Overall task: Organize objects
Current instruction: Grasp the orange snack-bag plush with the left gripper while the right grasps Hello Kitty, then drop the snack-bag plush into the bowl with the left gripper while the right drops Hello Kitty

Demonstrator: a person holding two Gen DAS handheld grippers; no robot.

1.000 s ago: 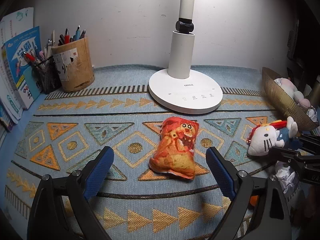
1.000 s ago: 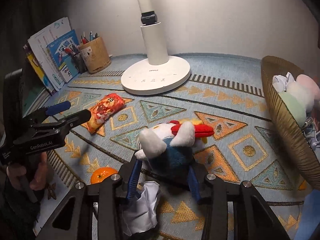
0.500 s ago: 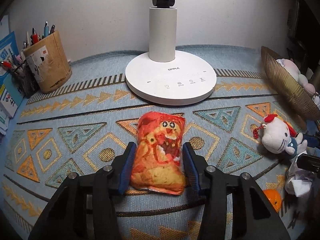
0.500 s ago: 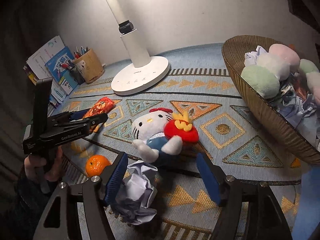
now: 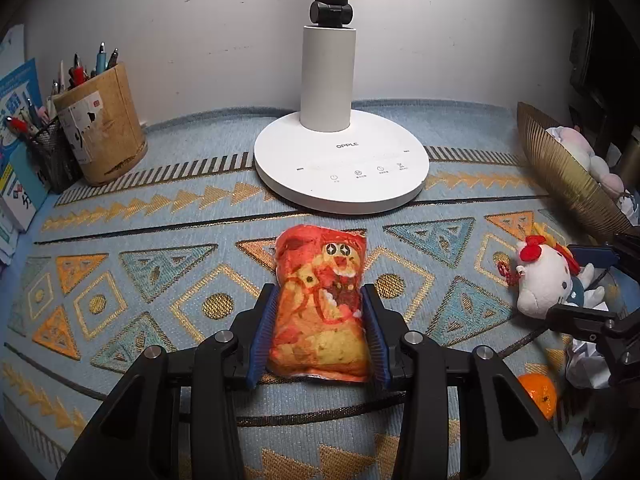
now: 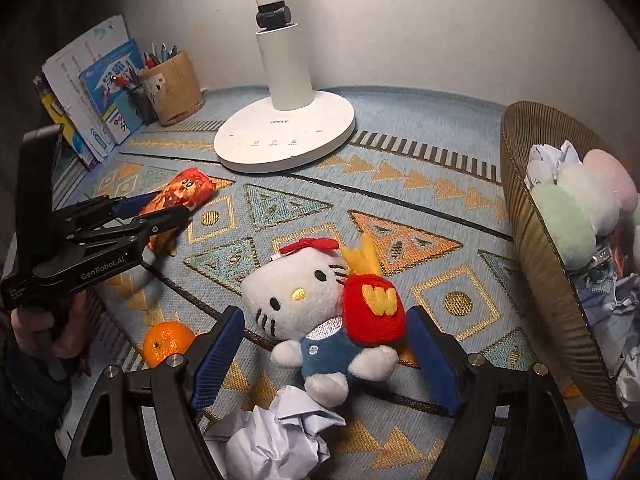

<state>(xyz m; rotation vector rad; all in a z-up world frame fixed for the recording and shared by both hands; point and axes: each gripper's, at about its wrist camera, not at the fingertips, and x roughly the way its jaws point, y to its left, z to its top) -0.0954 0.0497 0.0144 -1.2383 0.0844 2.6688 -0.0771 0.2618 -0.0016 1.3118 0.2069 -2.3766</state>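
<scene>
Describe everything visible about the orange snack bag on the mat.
The snack bag is a small, puffy, glossy orange-red packet printed with a cartoon face. It lies flat on the patterned mat, just in front of the white lamp base. The left gripper is closing, its blue pads pressing both long sides.

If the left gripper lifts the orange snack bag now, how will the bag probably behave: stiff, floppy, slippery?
The snack bag looks puffed and soft, so it will probably dent as the left gripper closes on its sides. Its shiny film may be slippery. It seems light for its size, and the far end could sag a little, since the pads hold only the near half.
</scene>
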